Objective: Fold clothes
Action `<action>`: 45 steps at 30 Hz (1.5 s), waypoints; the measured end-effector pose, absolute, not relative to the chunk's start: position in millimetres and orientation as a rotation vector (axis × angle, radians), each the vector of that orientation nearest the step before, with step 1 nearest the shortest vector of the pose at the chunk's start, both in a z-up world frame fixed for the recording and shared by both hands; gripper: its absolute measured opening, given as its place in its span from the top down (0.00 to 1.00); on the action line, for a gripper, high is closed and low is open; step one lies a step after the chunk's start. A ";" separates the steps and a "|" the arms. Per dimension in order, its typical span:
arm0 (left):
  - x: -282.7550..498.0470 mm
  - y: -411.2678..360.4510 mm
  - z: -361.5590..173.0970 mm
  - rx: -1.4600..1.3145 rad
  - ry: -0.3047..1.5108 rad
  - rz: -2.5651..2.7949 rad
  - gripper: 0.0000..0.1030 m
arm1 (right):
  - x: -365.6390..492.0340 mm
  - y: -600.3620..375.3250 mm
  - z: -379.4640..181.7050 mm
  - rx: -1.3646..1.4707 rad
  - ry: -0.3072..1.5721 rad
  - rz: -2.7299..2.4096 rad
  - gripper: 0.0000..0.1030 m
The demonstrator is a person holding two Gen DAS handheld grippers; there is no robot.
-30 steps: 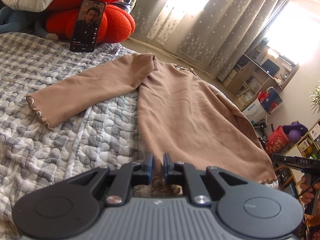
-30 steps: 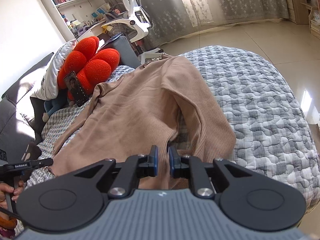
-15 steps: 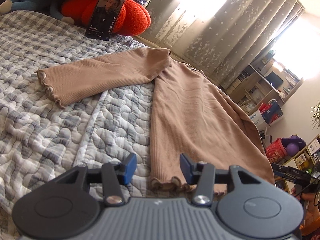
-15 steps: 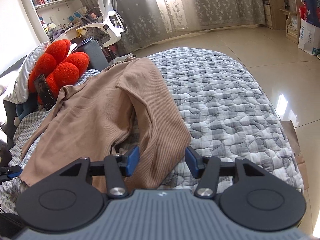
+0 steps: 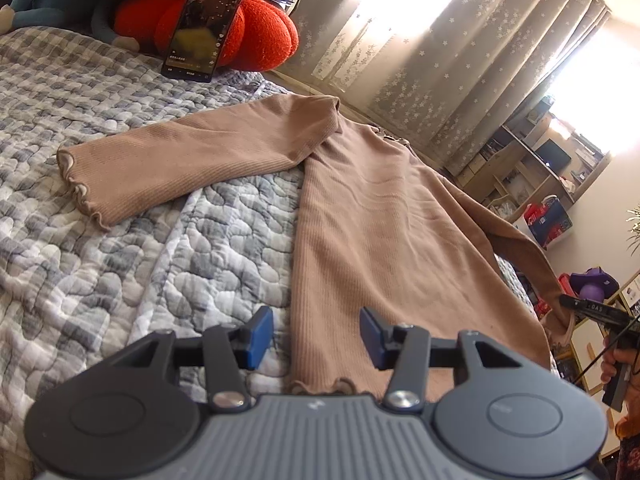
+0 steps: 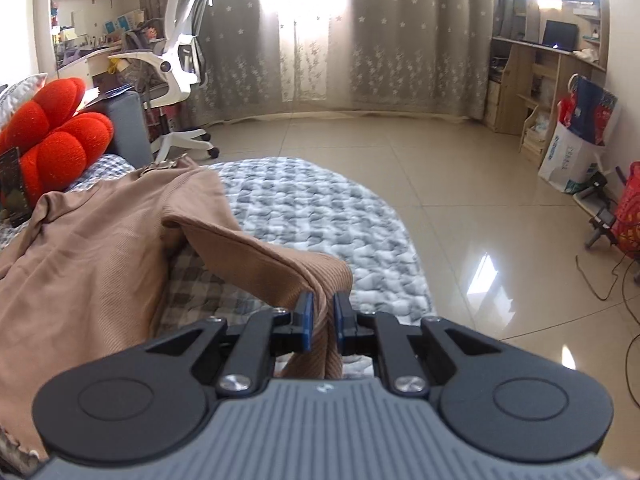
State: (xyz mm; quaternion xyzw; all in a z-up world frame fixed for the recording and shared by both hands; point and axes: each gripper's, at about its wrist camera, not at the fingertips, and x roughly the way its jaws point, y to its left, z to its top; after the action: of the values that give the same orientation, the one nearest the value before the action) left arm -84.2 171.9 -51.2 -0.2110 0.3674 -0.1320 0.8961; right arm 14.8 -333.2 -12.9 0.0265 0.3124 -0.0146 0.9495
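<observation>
A tan ribbed long-sleeved top (image 5: 384, 232) lies flat on the quilted grey bedspread (image 5: 120, 264), one sleeve (image 5: 192, 160) stretched out to the left. My left gripper (image 5: 316, 334) is open over the top's ruffled hem, holding nothing. My right gripper (image 6: 321, 316) is shut on the other sleeve (image 6: 272, 264) near its cuff and holds it lifted above the bed. The top's body (image 6: 80, 256) shows at the left of the right wrist view. The right gripper also shows at the far right of the left wrist view (image 5: 592, 312).
A red flower cushion (image 5: 240, 28) with a phone (image 5: 204, 28) leaning on it sits at the head of the bed. A white office chair (image 6: 180, 64), curtains, wooden shelves (image 6: 536, 92) and bags (image 6: 580, 136) stand around the tiled floor beyond the bed's edge.
Both grippers opened and let go of the hem. The left one stays open over it. The right one moved to the right sleeve, shut on it and lifted it.
</observation>
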 end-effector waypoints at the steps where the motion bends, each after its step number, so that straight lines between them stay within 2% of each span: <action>1: -84.1 171.8 -51.1 -0.433 0.760 -0.274 0.52 | 18.2 -338.3 -11.7 0.046 0.629 -0.050 0.88; 9: -89.1 173.4 -53.9 -0.417 0.753 -0.292 0.49 | 15.4 -357.5 -17.1 0.132 0.627 -0.036 0.81; 13: -91.4 174.6 -53.6 -0.424 0.762 -0.314 0.50 | -2.0 -345.8 -19.5 0.175 0.657 0.066 0.64; 22: -51.1 178.3 -57.9 -0.499 0.781 -0.322 0.54 | 2.9 -322.5 -34.9 0.413 0.722 0.266 0.64; 27: -10.1 171.3 -55.7 -0.432 0.762 -0.284 0.54 | 23.6 -312.0 -41.7 0.482 0.711 0.282 0.62; 31: 26.5 161.2 -56.0 -0.391 0.758 -0.280 0.50 | 49.2 -305.3 -42.1 0.493 0.706 0.279 0.55; 40: 100.9 129.9 -54.3 -0.299 0.736 -0.260 0.40 | 108.5 -286.8 -49.9 0.466 0.706 0.274 0.49; 45: 136.1 121.2 -52.3 -0.296 0.714 -0.226 0.40 | 134.7 -281.9 -49.6 0.458 0.682 0.267 0.47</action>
State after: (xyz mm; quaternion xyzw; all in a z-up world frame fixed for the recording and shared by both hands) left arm 136.1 121.2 -52.3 -0.1442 0.3472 -0.1099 0.9201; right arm 134.7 -281.9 -49.6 0.2217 0.3303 0.1293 0.9083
